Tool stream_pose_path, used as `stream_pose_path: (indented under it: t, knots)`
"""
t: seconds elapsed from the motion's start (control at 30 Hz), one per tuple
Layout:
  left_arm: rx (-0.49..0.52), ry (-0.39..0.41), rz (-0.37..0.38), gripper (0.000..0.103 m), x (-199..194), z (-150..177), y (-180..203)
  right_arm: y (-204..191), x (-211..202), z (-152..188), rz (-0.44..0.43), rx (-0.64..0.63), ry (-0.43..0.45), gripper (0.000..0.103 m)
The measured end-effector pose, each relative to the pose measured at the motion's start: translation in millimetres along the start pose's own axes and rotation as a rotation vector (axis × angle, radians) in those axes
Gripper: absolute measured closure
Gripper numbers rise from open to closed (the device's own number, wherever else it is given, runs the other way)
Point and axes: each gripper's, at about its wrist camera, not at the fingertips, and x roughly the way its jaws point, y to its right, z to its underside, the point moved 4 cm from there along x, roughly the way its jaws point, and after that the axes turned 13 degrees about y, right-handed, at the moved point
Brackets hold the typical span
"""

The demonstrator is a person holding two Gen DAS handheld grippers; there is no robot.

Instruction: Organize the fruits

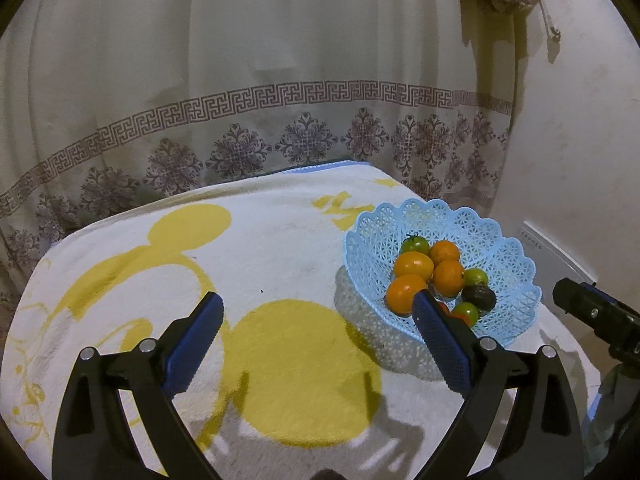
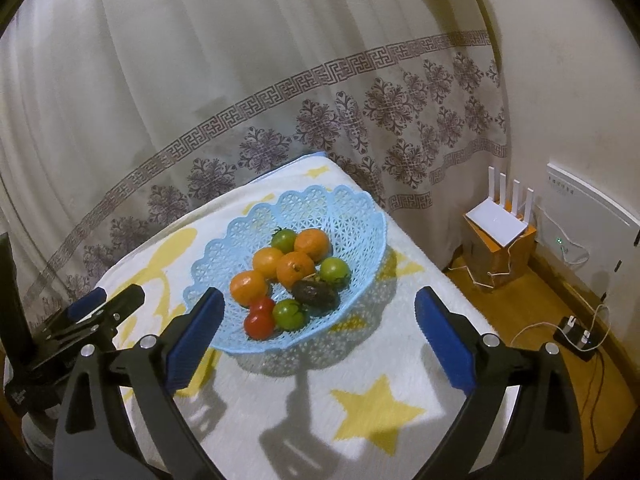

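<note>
A light blue lattice basket (image 2: pixel 360 216) stands on the towel-covered table and also shows in the left wrist view (image 1: pixel 504 240). It holds several oranges (image 2: pixel 296 268), green tomatoes (image 2: pixel 334 270), red tomatoes (image 2: pixel 260 324) and a dark avocado (image 2: pixel 314 294). My right gripper (image 2: pixel 320 308) is open and empty, above the table just in front of the basket. My left gripper (image 1: pixel 318 312) is open and empty, to the left of the basket; its right finger (image 1: pixel 440 340) overlaps the basket's near rim in view. The left gripper also shows at the left of the right wrist view (image 2: pixel 92 312).
The table is covered by a white towel (image 1: pixel 280 240) with yellow prints. A patterned curtain (image 1: pixel 280 80) hangs behind it. On the wooden floor to the right are a router (image 2: pixel 500 220) on a box and a power strip (image 2: pixel 576 332) with cables.
</note>
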Motion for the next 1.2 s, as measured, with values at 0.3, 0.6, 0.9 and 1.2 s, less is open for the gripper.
stream_pose_path:
  t: [0.3, 0.6, 0.9, 1.2]
  knots:
    - [0.007, 0.026, -0.001, 0.008, -11.6, 1.3, -2.4, -16.0, -12.5, 3.6, 0.000, -0.045, 0.012, 0.003]
    - [0.001, 0.019, 0.006, 0.005, -19.2, 5.7, -2.4, -37.0, -16.0, 10.2, 0.014, -0.142, 0.005, 0.003]
    - [0.039, 0.024, -0.024, 0.005, -24.5, 7.1, 1.9, -56.5, -22.2, 14.3, 0.029, -0.256, 0.043, 0.003]
    - [0.049, 0.019, -0.030, 0.005, -24.4, 9.5, 4.0, -55.7, -21.7, 14.3, 0.033, -0.249, 0.043, 0.003]
